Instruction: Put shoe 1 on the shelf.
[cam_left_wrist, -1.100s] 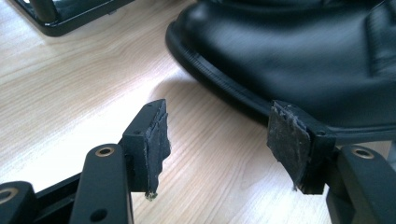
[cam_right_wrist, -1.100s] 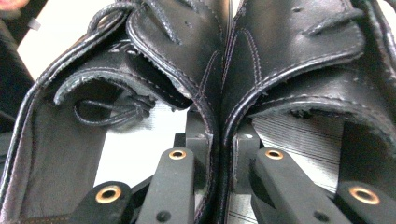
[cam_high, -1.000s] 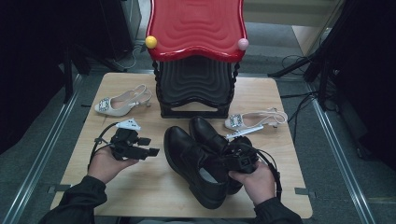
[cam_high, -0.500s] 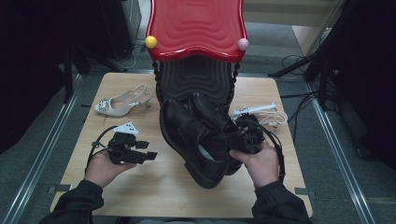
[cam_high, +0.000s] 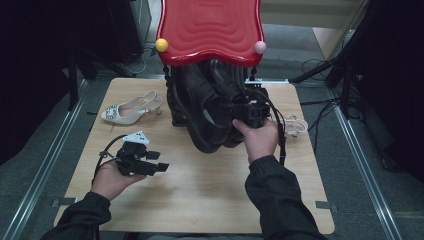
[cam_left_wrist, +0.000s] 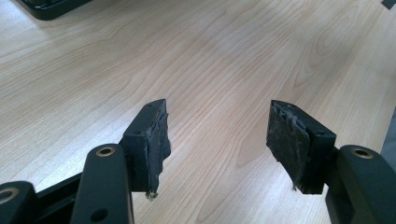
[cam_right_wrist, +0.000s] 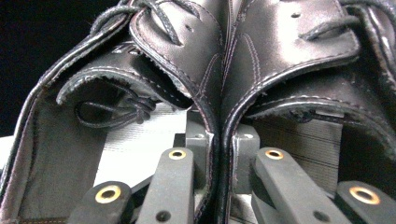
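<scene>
Two black shoes (cam_high: 210, 107) hang pinched together by their inner sides in the right tool (cam_high: 252, 114) — up at the centre of the frame, toes under the red shelf (cam_high: 210, 27). Lower left, the left tool (cam_high: 162, 168) sits just above the bench (cam_high: 200, 195), jaws wide apart — nothing between them.

left tongs (cam_high: 162, 167) – open, held low | right tongs (cam_high: 235, 116) – clamped, raised
</scene>
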